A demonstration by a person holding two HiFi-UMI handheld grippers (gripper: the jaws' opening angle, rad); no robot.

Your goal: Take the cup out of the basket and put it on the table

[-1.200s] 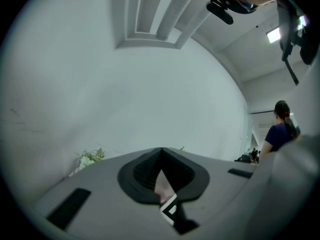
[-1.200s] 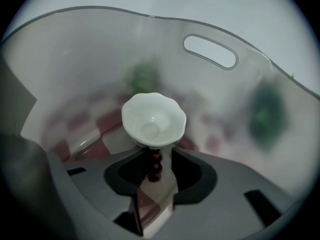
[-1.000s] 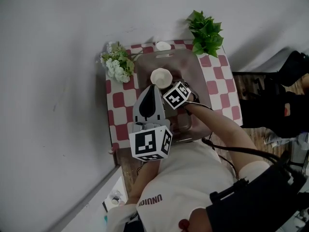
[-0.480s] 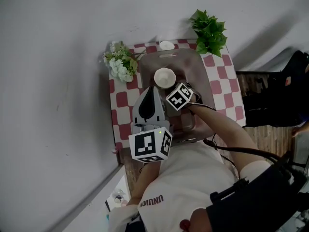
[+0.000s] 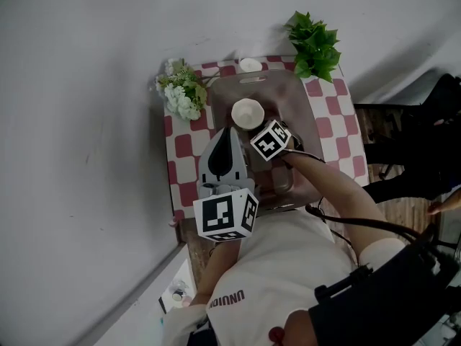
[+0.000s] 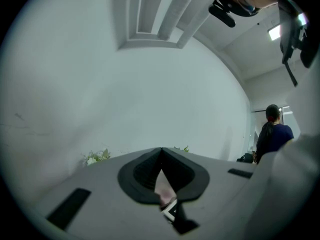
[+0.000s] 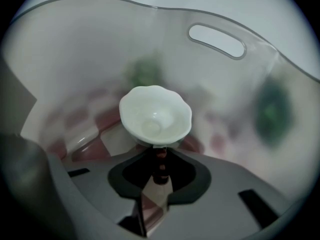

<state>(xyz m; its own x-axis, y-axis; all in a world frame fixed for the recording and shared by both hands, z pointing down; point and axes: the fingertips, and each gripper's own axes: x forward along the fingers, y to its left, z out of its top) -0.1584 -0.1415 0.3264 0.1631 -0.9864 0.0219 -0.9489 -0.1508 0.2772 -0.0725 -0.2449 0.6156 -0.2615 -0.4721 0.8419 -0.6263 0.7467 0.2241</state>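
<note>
A white cup (image 5: pixel 247 113) with a wavy rim stands inside the translucent basket (image 5: pixel 299 99) on the checked table. My right gripper (image 5: pixel 254 125) reaches steeply down into the basket from the cup's near side. In the right gripper view the cup (image 7: pixel 156 115) sits right at the jaw tips of the right gripper (image 7: pixel 159 156). The jaws have just been closing, and they now pinch the cup's near wall. My left gripper (image 5: pixel 229 132) hangs level above the table's near left part, shut and empty. In the left gripper view, the left gripper (image 6: pixel 161 151) faces the bare wall.
White flowers (image 5: pixel 180 92) stand at the table's back left and a green plant (image 5: pixel 315 43) at the back right. A small white dish (image 5: pixel 250 65) lies behind the basket. The basket wall (image 7: pixel 100 44) with its handle slot (image 7: pixel 216 40) rises around the cup. A person (image 6: pixel 274 129) stands far right.
Both grippers keep their places beside the cup and above the table. Only the head view has shifted slightly.
</note>
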